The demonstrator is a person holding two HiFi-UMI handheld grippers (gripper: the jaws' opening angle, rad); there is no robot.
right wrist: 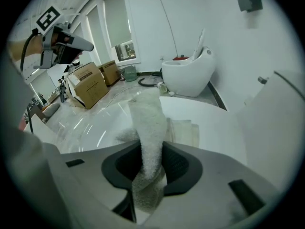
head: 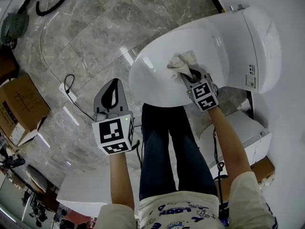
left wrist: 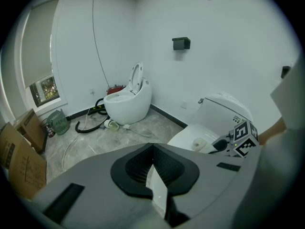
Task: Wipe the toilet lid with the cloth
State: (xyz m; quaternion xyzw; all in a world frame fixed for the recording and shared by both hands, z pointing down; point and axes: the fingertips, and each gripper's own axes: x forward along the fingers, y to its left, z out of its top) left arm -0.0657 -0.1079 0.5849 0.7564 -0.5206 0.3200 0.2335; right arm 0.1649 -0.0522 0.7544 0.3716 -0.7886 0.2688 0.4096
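The white toilet lid [head: 157, 66] is down, and a pale cloth [head: 182, 64] lies bunched on its middle. My right gripper [head: 192, 74] rests on the lid, shut on the cloth. In the right gripper view the cloth [right wrist: 148, 123] runs up between the dark pads of my right gripper [right wrist: 151, 151] and spreads onto the lid [right wrist: 219, 128]. My left gripper [head: 112, 95] hangs over the floor left of the toilet, shut and holding nothing. The left gripper view shows my left gripper [left wrist: 152, 152] with its pads together, and the lid [left wrist: 188, 136] to the right.
The toilet tank [head: 261, 42] stands behind the lid by the wall. A person's legs [head: 167, 147] stand in front of the bowl. Cardboard boxes [head: 19, 109], a power strip with cable [head: 69, 93] and a black hose [head: 47, 6] lie on the floor at left. A second toilet [left wrist: 127, 101] is across the room.
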